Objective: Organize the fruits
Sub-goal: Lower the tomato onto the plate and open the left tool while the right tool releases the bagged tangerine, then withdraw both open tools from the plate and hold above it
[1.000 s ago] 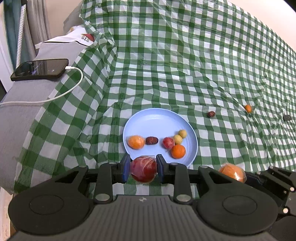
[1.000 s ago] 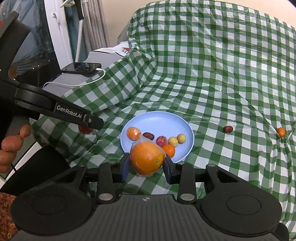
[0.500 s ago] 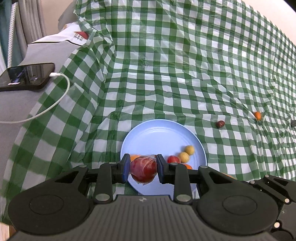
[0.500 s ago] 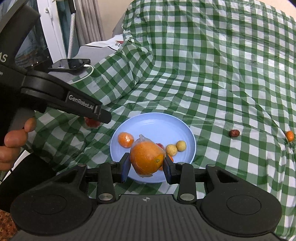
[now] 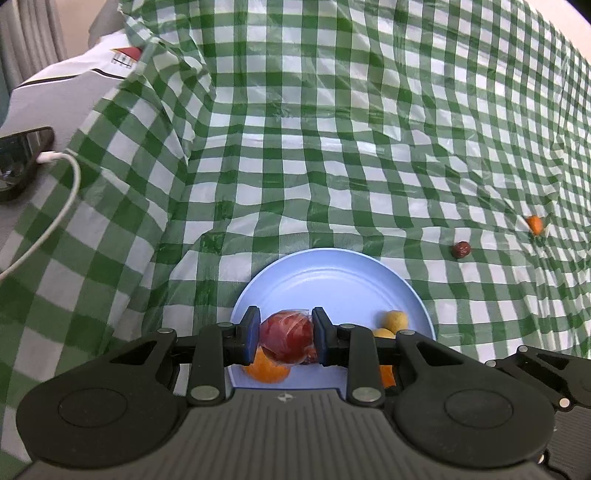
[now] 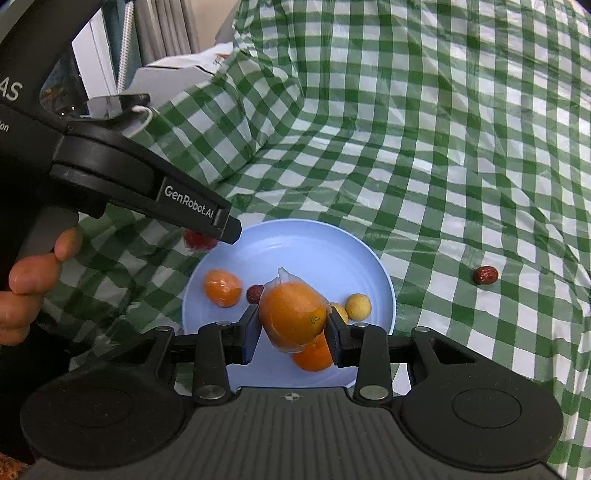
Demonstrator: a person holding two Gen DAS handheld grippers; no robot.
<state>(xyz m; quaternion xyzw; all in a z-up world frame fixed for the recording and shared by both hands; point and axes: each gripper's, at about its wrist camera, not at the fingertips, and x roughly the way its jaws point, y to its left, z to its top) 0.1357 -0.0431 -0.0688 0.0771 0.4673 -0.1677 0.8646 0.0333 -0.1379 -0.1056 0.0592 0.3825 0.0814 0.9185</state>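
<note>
- A green-and-white checked cloth (image 5: 332, 129) covers the whole surface; it is glossy, creased, and rises toward the back.
- At the left the cloth (image 6: 406, 110) bunches into folds over a grey ledge (image 5: 22, 218).
- A dark phone (image 5: 18, 158) lies on that ledge with a white cable (image 5: 55, 225) plugged into it; the cable runs off toward the left edge.
- A white box (image 5: 74, 92) with a small red-and-white mark sits behind the phone, partly under the cloth.
- Grey curtains (image 6: 166, 29) hang at the upper left beside a white frame (image 6: 96, 62).
- A pale wall (image 5: 99, 14) shows above the cloth.
- The light is soft and even.
</note>
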